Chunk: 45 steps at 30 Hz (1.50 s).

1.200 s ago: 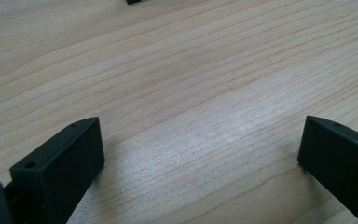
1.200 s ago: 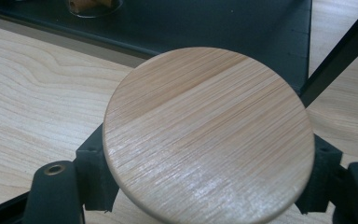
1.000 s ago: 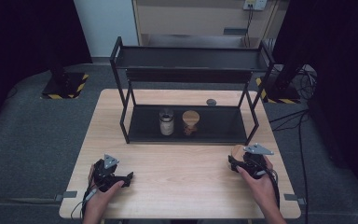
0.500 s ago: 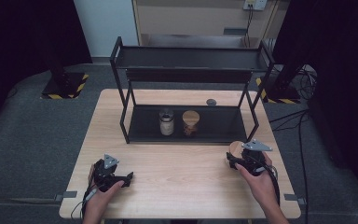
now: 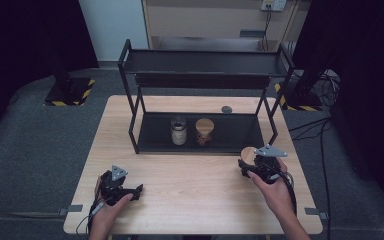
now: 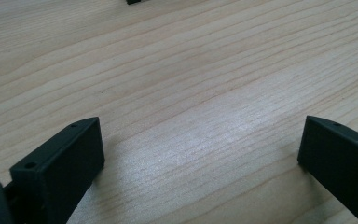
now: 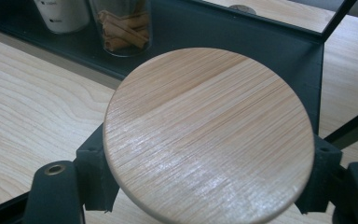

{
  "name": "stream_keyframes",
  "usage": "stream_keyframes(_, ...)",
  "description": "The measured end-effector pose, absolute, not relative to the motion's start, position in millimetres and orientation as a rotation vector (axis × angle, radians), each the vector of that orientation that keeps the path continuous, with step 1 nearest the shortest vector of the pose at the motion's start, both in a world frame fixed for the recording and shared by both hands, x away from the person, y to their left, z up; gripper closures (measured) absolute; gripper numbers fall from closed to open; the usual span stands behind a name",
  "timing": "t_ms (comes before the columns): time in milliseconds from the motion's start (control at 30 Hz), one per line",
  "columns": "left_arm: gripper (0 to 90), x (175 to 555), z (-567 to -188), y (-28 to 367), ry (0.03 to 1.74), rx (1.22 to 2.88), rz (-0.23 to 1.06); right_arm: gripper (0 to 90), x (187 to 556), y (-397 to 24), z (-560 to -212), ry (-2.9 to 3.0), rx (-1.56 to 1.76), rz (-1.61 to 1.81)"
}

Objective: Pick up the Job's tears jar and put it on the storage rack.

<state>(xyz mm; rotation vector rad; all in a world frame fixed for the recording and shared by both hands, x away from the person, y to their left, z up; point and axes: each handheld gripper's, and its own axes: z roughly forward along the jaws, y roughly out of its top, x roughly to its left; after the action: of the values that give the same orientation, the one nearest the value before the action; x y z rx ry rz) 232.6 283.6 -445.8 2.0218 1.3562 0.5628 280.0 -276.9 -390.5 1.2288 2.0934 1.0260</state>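
My right gripper (image 5: 248, 163) is shut on a round wooden lid (image 5: 249, 152) at the table's right, just in front of the black rack's lower tray (image 5: 240, 134). In the right gripper view the lid (image 7: 209, 130) spreads wide between the two jaws, and what is under it is hidden. On that tray stand a white jar (image 5: 179, 131) and a glass jar of cinnamon sticks (image 5: 204, 131) with a wooden lid. My left gripper (image 5: 130, 192) rests low at the table's front left, jaws open over bare wood (image 6: 200, 135).
The black two-tier rack (image 5: 205, 62) takes up the back half of the table. A small dark round object (image 5: 226, 109) lies on the table behind the lower tray. Bare wood lies between the two grippers. Cables trail off the right edge.
My right gripper has risen a little and moved toward the rack, carrying the wooden lid. The left gripper has stayed where it was.
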Motion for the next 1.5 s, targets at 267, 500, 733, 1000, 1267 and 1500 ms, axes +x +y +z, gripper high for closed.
stream_keyframes(267,0.0,232.6,-445.7,283.6,1.356,2.022,0.563,25.7,283.5,-271.8,-386.9,2.105,1.215,1.024)
stream_keyframes(500,0.0,232.6,-445.7,283.6,1.356,2.022,0.563,25.7,284.5,-266.5,-385.7,2.121,1.202,1.03)
stream_keyframes(733,0.0,232.6,-445.7,283.6,1.356,2.022,0.563,25.7,285.8,-261.4,-385.0,2.135,1.184,1.032)
stream_keyframes(1000,0.0,232.7,-445.7,283.6,1.356,2.022,0.563,25.7,287.3,-256.2,-383.6,2.149,1.172,1.034)
stream_keyframes(1267,0.0,232.6,-445.7,283.6,1.356,2.022,0.563,25.7,288.4,-251.2,-383.1,2.163,1.16,1.037)
stream_keyframes(1500,0.0,232.6,-445.7,283.6,1.356,2.022,0.563,25.7,290.0,-246.9,-381.1,2.17,1.149,1.036)
